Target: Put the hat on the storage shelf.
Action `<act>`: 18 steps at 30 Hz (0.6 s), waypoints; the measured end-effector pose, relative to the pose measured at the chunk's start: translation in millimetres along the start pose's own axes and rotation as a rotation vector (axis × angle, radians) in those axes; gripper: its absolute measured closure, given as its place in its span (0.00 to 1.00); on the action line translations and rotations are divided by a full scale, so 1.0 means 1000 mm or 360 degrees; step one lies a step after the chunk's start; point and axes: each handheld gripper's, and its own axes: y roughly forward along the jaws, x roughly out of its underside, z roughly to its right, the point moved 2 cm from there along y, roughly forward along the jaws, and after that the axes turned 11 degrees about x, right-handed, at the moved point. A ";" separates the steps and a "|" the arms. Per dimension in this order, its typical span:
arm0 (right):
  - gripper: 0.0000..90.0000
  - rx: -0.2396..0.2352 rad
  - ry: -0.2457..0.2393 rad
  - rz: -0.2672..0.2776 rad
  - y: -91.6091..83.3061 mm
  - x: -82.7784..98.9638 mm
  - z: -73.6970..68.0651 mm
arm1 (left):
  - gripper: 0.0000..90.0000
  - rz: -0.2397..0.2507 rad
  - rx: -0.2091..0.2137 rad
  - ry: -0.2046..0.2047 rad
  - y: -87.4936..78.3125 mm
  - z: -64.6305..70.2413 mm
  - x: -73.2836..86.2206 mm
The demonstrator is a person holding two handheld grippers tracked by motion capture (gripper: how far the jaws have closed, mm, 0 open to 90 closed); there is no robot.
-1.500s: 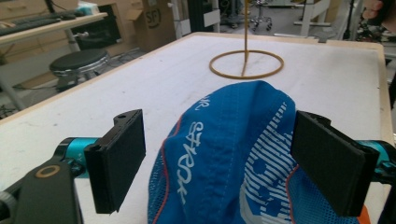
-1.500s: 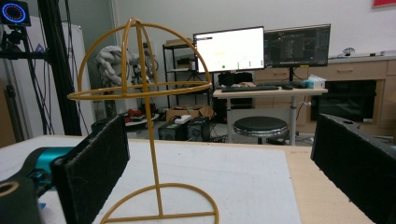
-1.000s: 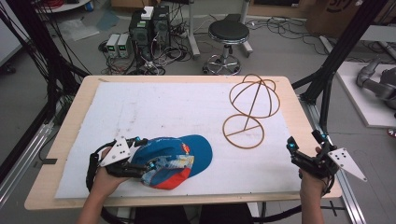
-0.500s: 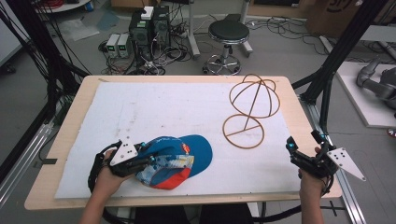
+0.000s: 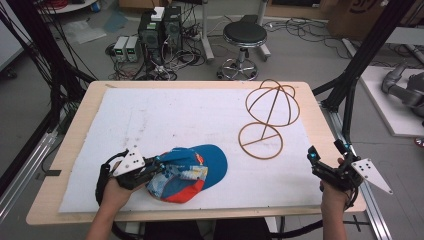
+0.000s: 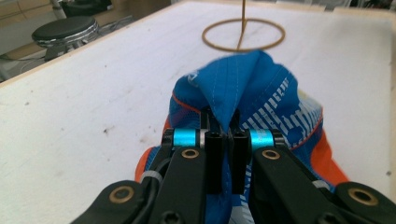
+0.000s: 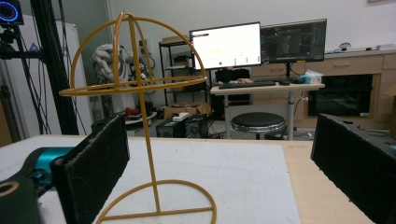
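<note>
High view shows the left hand-held gripper [image 5: 159, 167] just closed and clamped on a fold of the blue and orange fabric cap [image 5: 192, 172] near the front edge of the desk [image 5: 320, 120], while the right hand-held gripper [image 5: 327, 160], jaws apart, waits at the right edge beside the golden wire hat stand [image 5: 267, 117].

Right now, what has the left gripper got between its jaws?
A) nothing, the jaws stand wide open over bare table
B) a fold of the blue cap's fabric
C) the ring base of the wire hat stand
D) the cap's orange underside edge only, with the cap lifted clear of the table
B: in the left gripper view the left gripper has just been closing and now pinches a raised fold of the blue cap, which lies on the table.
</note>
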 end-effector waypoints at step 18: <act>0.05 0.0003 0.0015 0.0005 -0.001 -0.001 0.002 | 0.99 0.0249 0.0031 -0.0083 0.002 0.002 -0.026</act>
